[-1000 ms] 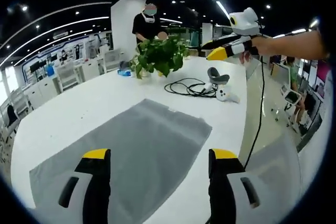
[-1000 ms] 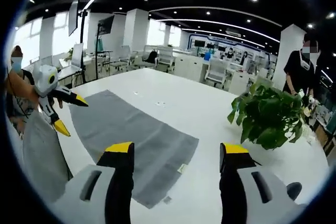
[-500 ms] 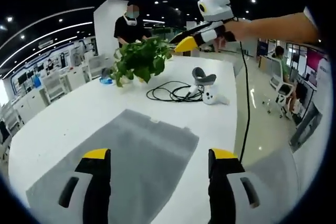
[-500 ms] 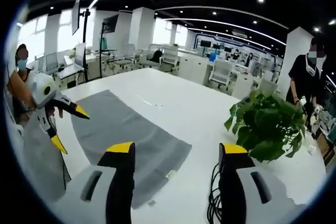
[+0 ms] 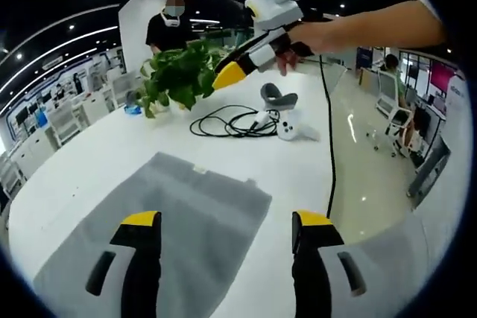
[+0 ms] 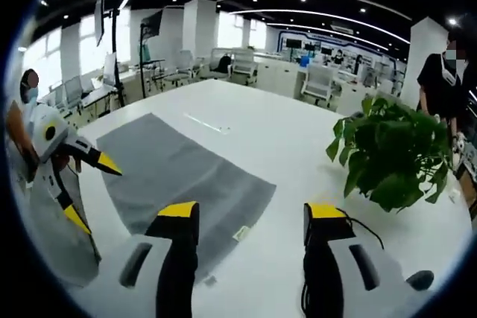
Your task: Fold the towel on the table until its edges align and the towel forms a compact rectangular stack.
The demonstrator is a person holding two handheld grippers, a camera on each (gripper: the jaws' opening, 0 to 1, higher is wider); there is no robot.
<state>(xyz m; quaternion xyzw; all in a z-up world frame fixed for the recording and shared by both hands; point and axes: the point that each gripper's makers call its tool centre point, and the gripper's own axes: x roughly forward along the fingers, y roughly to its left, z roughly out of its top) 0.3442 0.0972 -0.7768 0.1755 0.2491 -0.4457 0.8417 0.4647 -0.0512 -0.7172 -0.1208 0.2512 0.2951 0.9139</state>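
A grey towel [image 5: 179, 202] lies spread flat on the white table [image 5: 89, 154], with a small tag at its near edge [image 6: 240, 233]. My left gripper [image 5: 227, 221] hovers over the towel's end, jaws wide apart with nothing between them. It also appears at the left of the right gripper view, where the left gripper [image 6: 93, 193] is open beside the towel's [image 6: 179, 173] far end. My right gripper [image 6: 251, 214] is open above the tagged edge, holding nothing. In the left gripper view the right gripper [image 5: 231, 68] is held high by a hand, above the cable.
A potted green plant [image 5: 175, 72] stands on the table's far part, also seen as the plant [image 6: 395, 154]. A coiled black cable [image 5: 227, 121], a grey headset [image 5: 277, 97] and a white controller [image 5: 294, 132] lie beside it. A person [image 5: 168, 27] stands behind. The table edge [image 5: 328, 184] drops to the floor.
The right gripper has swung leftward in the left gripper view, now over the cable near the plant. Both cameras have shifted. The towel lies as before; both grippers stay open.
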